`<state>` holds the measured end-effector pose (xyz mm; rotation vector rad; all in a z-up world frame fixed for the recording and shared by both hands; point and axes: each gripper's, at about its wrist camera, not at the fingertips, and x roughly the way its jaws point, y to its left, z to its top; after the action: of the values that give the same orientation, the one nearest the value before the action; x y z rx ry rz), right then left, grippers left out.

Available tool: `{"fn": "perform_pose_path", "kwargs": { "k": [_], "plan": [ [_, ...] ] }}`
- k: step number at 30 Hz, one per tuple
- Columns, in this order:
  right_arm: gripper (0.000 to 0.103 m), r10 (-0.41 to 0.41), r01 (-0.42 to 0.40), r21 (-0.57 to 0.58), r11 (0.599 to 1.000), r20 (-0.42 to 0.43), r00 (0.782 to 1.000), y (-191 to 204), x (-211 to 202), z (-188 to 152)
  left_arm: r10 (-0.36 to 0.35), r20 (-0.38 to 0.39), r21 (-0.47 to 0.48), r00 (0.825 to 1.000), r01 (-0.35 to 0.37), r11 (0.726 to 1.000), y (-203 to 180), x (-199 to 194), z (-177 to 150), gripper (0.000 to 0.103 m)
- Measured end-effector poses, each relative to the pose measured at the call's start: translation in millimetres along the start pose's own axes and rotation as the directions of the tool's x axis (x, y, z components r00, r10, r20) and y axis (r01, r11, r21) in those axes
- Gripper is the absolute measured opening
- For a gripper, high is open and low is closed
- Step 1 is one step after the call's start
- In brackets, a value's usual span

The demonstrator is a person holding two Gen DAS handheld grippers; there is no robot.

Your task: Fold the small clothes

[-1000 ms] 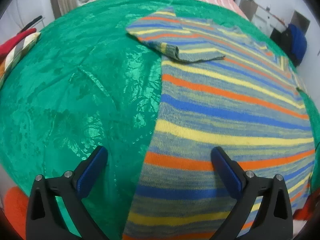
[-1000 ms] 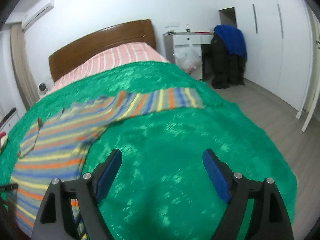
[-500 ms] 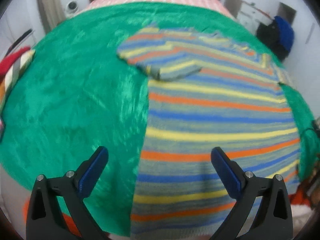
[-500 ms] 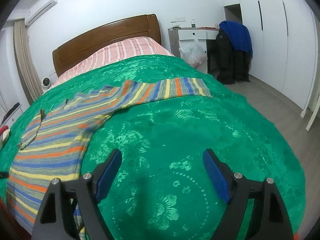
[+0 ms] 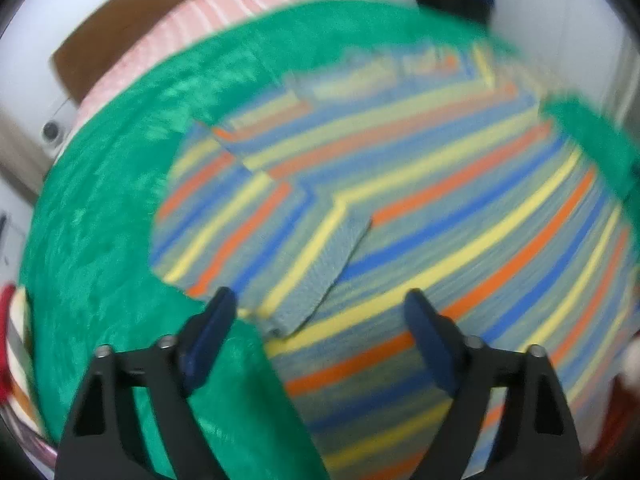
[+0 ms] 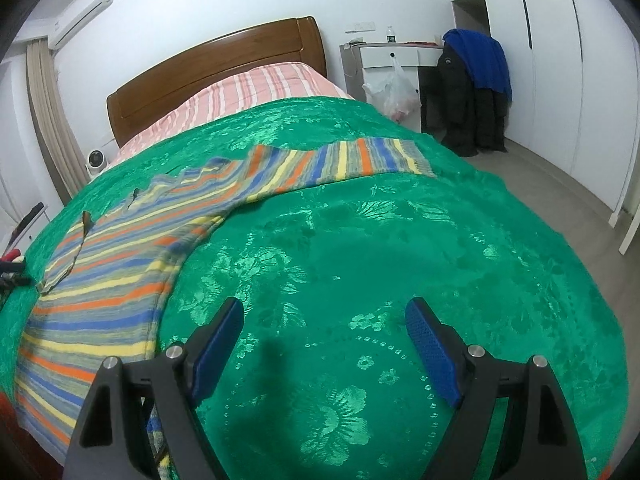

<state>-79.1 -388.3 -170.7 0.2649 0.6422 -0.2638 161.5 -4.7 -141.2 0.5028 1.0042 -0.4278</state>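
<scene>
A small sweater (image 5: 460,208) with orange, yellow and blue stripes lies flat on the green bedspread (image 5: 100,220). Its left sleeve (image 5: 304,264) is folded in across the body. My left gripper (image 5: 320,316) is open and empty just above that sleeve's cuff; the view is blurred. In the right wrist view the sweater (image 6: 108,276) lies at the left, its other sleeve (image 6: 360,160) stretched out to the right. My right gripper (image 6: 324,328) is open and empty over bare bedspread (image 6: 400,248), right of the sweater's side edge.
A wooden headboard (image 6: 216,68) and a pink striped sheet (image 6: 260,88) are at the far end. A desk with a plastic bag (image 6: 392,88) and dark coats on a chair (image 6: 472,92) stand at the right. Red and striped items (image 5: 12,340) lie at the bed's left edge.
The left gripper has moved forward and turned over the sweater, now close above the folded sleeve's cuff. The right gripper has shifted a little; both stay open.
</scene>
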Motion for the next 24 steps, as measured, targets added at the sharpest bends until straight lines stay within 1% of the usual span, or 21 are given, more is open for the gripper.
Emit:
{"fn": "perform_pose_path", "kwargs": {
  "k": [1,2,3,4,5,6,7,8,9,10,11,12,13,14,15,17,18,22,24],
  "plan": [
    [0.082,-0.001,0.001,-0.001,1.0,0.0,1.0,0.1,-0.1,-0.2,-0.011,-0.031,-0.013,0.999,0.011,1.0,2.4,13.9,0.7,0.065],
    [0.082,0.0,0.0,-0.002,1.0,-0.001,1.0,-0.1,-0.1,0.0,-0.068,-0.041,-0.072,0.997,0.065,0.995,11.5,22.2,1.6,0.039],
    [0.082,-0.001,0.001,-0.003,1.0,-0.001,1.0,0.2,-0.1,0.2,-0.102,-0.03,-0.134,0.994,0.097,0.986,21.1,23.3,2.6,0.003],
    [0.082,-0.001,0.001,-0.003,1.0,-0.001,1.0,0.3,0.0,0.0,-0.121,-0.018,-0.211,0.992,0.115,0.971,35.0,22.4,4.5,0.003],
    [0.082,-0.001,0.001,-0.004,1.0,-0.001,1.0,0.6,0.0,-0.2,-0.142,0.023,-0.3,0.99,0.142,0.943,54.2,15.6,5.1,0.001],
    [0.082,-0.002,0.002,-0.005,1.0,-0.001,1.0,0.7,0.1,-0.3,-0.14,0.1,-0.393,0.985,0.168,0.904,80.5,1.7,3.4,0.001],
    [0.082,-0.003,0.003,-0.006,1.0,-0.001,1.0,0.6,0.0,-0.5,-0.122,0.138,-0.446,0.983,0.172,0.878,97.9,-7.2,0.6,0.001],
    [0.082,-0.004,0.004,-0.008,1.0,0.0,1.0,0.9,0.0,-0.5,-0.085,0.193,-0.544,0.977,0.179,0.82,131.4,-20.9,-6.0,0.001],
    [0.082,-0.004,0.004,-0.01,1.0,0.0,1.0,1.1,0.3,-0.3,-0.057,0.221,-0.613,0.974,0.184,0.769,156.5,-27.9,-13.9,0.0],
    [0.082,-0.004,0.004,-0.012,1.0,0.001,1.0,1.6,0.8,-0.5,-0.023,0.238,-0.682,0.971,0.184,0.708,181.3,-33.7,-21.9,0.0],
    [0.082,-0.004,0.004,-0.012,1.0,-0.001,1.0,1.9,1.5,-0.8,0.026,0.239,-0.767,0.971,0.173,0.618,214.0,-37.3,-36.5,0.0],
    [0.082,-0.003,0.003,-0.014,1.0,-0.004,1.0,2.4,2.9,-1.2,0.05,0.228,-0.81,0.972,0.161,0.565,234.0,-35.7,-43.8,0.0],
    [0.083,-0.003,0.002,-0.014,1.0,-0.006,1.0,2.7,3.7,-1.4,0.066,0.21,-0.842,0.976,0.146,0.52,250.3,-31.8,-50.7,0.0],
    [0.083,-0.002,0.002,-0.016,1.0,-0.008,1.0,3.4,4.8,-1.3,0.076,0.189,-0.865,0.979,0.129,0.485,262.6,-26.8,-58.0,0.0],
    [0.083,-0.003,0.003,-0.018,1.0,-0.01,1.0,4.0,5.6,-1.7,0.083,0.167,-0.88,0.982,0.111,0.462,271.1,-20.7,-64.0,0.0],
    [0.083,-0.004,0.004,-0.025,1.0,-0.012,1.0,5.9,7.1,-2.1,0.095,0.122,-0.895,0.988,0.068,0.441,279.2,-7.2,-69.9,0.0],
    [0.084,-0.006,0.006,-0.028,1.0,-0.013,1.0,6.5,7.4,-2.3,0.107,0.107,-0.9,0.989,0.051,0.433,284.3,-7.2,-77.1,0.0],
    [0.084,-0.009,0.009,-0.031,0.999,-0.018,1.0,6.5,8.9,-3.0,0.165,0.084,-0.924,0.983,0.015,0.383,294.7,-9.8,-94.1,0.0],
    [0.084,-0.011,0.01,-0.032,0.999,-0.019,1.0,6.4,10.1,-3.1,0.172,0.072,-0.93,0.982,0.003,0.369,301.7,-10.7,-104.4,0.0]
  ]
}}
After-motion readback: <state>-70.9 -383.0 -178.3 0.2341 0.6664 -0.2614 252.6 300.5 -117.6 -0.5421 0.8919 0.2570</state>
